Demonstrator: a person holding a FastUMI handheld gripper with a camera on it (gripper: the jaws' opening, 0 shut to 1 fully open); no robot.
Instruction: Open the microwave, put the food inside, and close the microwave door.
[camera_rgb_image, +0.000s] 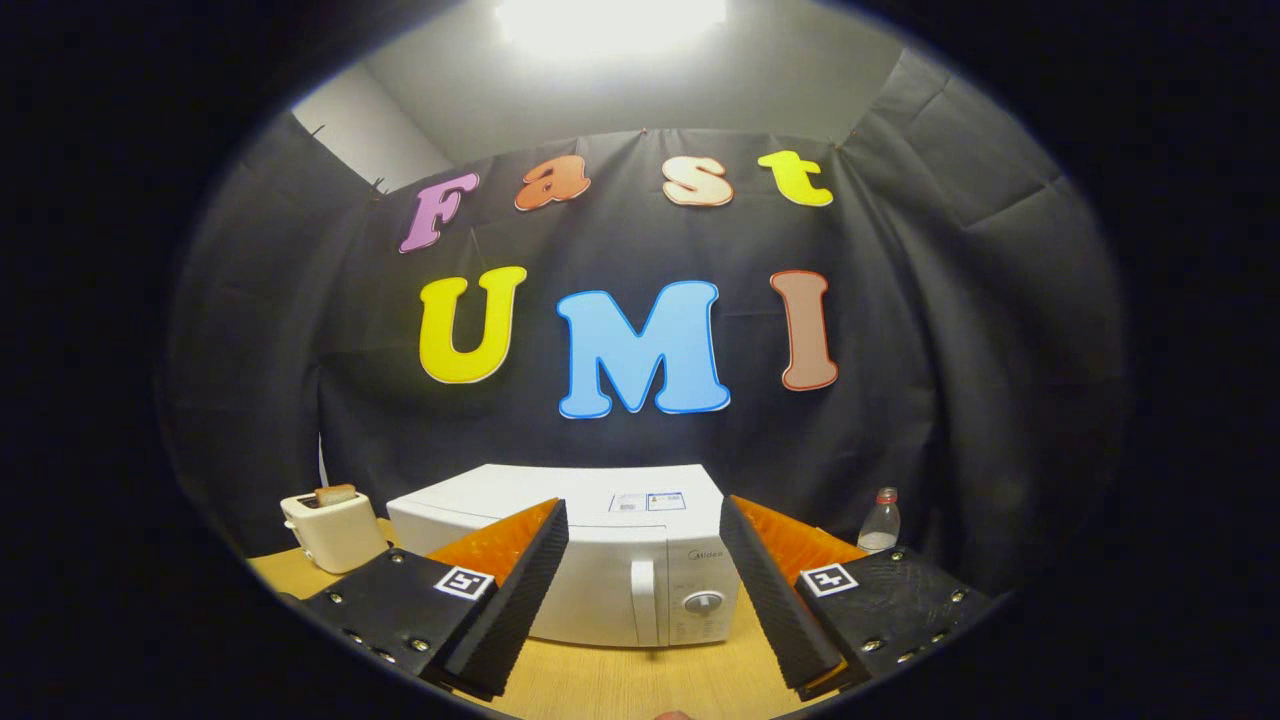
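Gripper (644, 560) jaws apart, holding nothing; shut microwave (600, 560) just ahead between them on the surface (640, 680); toaster (330, 530) beyond left jaw; bottle (880, 522) beyond right.

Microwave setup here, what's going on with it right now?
A person is holding a gripper pointed at a white microwave on a wooden table. The gripper is open and holds nothing; its fingers frame the microwave, which sits beyond them. The door is shut, with its handle untouched, so the opening step is not yet done. A toaster with bread in it stands to the microwave's left, and a small bottle to its right.
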